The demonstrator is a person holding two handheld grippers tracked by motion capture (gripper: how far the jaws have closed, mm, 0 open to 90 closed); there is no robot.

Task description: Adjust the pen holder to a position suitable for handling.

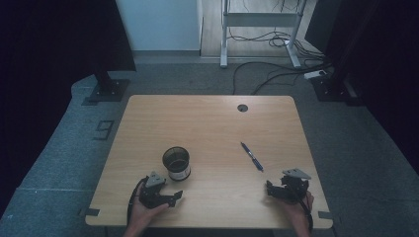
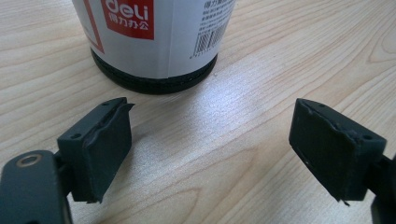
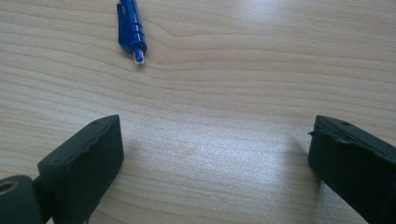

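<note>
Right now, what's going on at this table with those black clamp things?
A person sits at a wooden table holding a two-jaw gripper in each hand. The left gripper rests near a black mesh pen cup, jaws open and empty. The right gripper lies short of a blue pen that lies flat on the wood, jaws also open. Nothing is being gripped at this moment.

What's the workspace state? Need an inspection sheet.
Surface: light wood table, grommet hole near far edge.
Job's things: black mesh pen cup, upright, white label; blue pen lying flat, apart from the cup.
Clutter: nothing seen.
Grippers: left gripper open, holding nothing, just short of the cup; right gripper open, holding nothing, near the pen.
Cables: loose black cables on the floor beyond the table.
Surroundings: grey carpet, white metal frame, dark curtains.
</note>
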